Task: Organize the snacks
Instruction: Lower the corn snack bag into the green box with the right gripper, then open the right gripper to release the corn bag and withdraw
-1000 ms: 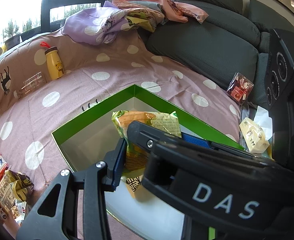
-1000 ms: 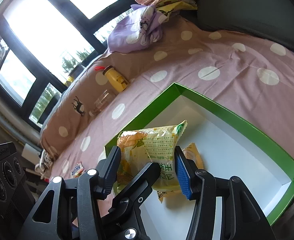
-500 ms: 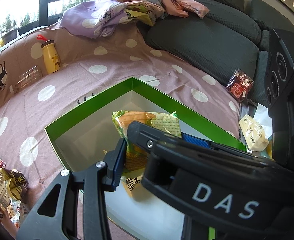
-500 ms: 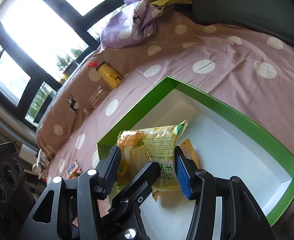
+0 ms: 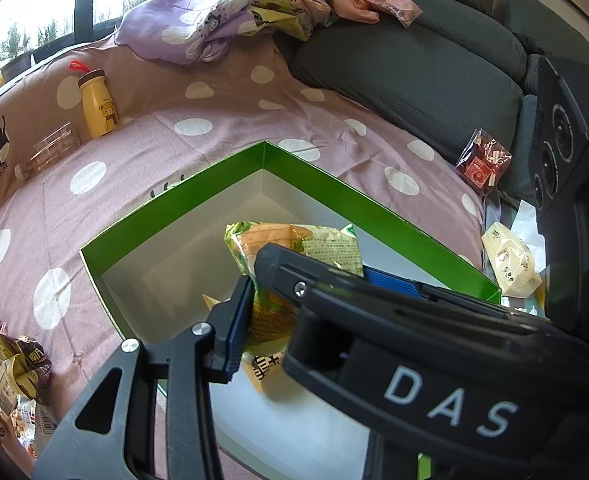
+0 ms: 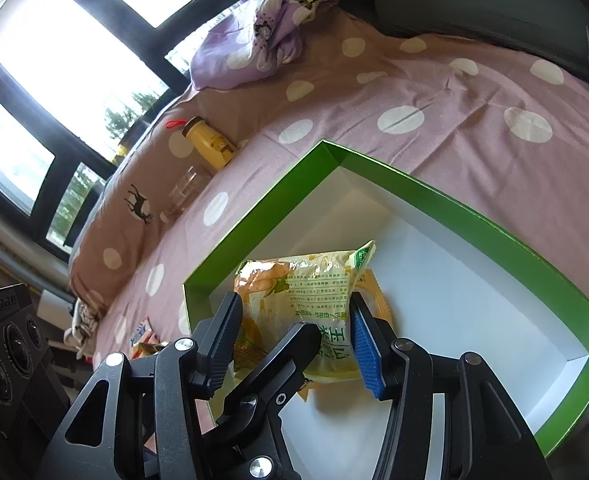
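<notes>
At 9 o'clock in the left wrist view a pile of loose snack packets (image 5: 10, 372) lies on the polka-dot bed cover (image 5: 214, 128), just outside the green box (image 5: 166, 204). At centre, the left hand-held gripper (image 5: 306, 292) and the right hand-held gripper (image 6: 294, 336) each have their fingers closed against opposite edges of one yellow-green snack bag (image 6: 306, 292), held over the box's white floor. At 3 o'clock, a red packet (image 5: 482, 164) leans on the grey sofa (image 5: 414, 76).
</notes>
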Tool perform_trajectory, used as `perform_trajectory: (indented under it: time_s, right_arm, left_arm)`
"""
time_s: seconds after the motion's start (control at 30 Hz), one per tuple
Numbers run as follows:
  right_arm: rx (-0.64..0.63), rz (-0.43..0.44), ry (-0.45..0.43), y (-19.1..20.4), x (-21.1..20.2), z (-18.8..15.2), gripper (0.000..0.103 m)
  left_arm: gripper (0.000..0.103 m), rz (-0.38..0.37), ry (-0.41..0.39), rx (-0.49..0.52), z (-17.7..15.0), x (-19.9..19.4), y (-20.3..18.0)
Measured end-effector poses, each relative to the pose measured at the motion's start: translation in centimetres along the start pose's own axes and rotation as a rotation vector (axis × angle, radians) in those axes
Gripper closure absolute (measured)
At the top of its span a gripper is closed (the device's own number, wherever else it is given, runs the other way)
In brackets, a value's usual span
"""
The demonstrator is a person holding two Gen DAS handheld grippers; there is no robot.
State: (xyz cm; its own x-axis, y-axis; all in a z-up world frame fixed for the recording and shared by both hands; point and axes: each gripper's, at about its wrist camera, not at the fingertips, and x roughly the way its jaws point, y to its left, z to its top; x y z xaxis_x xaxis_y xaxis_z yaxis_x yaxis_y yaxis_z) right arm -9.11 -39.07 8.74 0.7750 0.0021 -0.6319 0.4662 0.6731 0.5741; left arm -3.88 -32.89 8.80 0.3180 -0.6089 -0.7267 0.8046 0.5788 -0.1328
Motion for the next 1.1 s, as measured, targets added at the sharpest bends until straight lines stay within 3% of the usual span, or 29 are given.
perform_trajectory:
  time_s: [1.1]
  right_arm:
    - [0.039, -0.028, 0.034, -1.0, 0.9, 0.1, 0.047]
  left_arm:
    - [0.067, -0.029, 0.053, -0.022, -0.1, 1.7, -0.2]
